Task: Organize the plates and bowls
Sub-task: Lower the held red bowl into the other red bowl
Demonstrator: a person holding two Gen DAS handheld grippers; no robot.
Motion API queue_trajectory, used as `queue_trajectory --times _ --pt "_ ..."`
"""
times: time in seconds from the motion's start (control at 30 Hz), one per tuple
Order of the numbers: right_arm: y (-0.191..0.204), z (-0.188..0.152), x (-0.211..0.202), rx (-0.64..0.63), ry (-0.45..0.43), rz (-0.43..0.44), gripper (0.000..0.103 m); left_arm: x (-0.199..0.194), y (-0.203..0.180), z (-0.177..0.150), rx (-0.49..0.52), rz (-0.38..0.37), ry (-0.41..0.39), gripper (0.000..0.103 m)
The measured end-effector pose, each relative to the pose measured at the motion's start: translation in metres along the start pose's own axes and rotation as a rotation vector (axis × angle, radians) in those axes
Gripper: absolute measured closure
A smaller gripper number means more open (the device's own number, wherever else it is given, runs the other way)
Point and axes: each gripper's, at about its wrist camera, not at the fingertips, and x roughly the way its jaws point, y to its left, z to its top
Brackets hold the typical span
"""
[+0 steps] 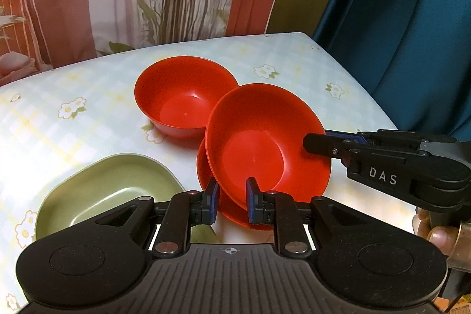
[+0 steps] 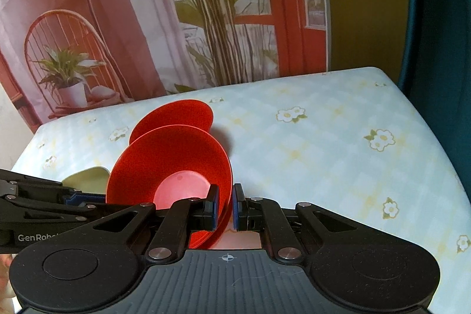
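A flower-patterned bench [image 1: 88, 84] holds a green dish [image 1: 112, 184] near left and a red bowl [image 1: 182, 96] farther back. The right gripper [image 2: 225, 203], nearly closed, pinches a tilted red plate [image 1: 265, 143] above another red plate [image 1: 232, 214]. The left gripper [image 1: 232, 200], slightly parted, straddles the tilted plate's near rim; whether it grips is unclear. Stacking looks barely begun.

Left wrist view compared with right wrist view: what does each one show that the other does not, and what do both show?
Only the left wrist view shows the second red plate lying under the tilted red plate, and the inside of the red bowl.

Only the right wrist view shows the right gripper from behind, shut on that plate's rim.

Both show the green dish and flowered tablecloth.
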Motion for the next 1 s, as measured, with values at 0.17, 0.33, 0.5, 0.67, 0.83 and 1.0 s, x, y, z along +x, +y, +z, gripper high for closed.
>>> queue_trajectory --times 0.17,0.33,0.5,0.67,0.83,1.0 --pt "-0.001 -0.001 0.001 -0.003 0.003 -0.001 0.094 0.000 -0.002 0.001 0.012 0.009 0.001 0.083" --pt "0.000 -0.002 0.003 -0.006 0.010 -0.007 0.094 -0.001 -0.002 0.000 0.020 0.010 -0.001 0.083" --pt "-0.001 -0.004 0.007 -0.009 0.023 -0.010 0.094 -0.001 -0.002 0.000 0.022 0.011 0.000 0.083" --pt "-0.001 -0.008 0.009 -0.008 0.032 -0.010 0.094 -0.002 -0.002 0.001 0.025 0.018 -0.002 0.083" --pt "0.000 -0.010 0.013 -0.016 0.043 -0.012 0.094 -0.003 0.001 0.001 0.025 0.026 -0.004 0.083" --pt "0.002 -0.011 0.014 -0.025 0.052 -0.019 0.093 -0.006 0.009 0.002 0.003 0.031 -0.014 0.083"
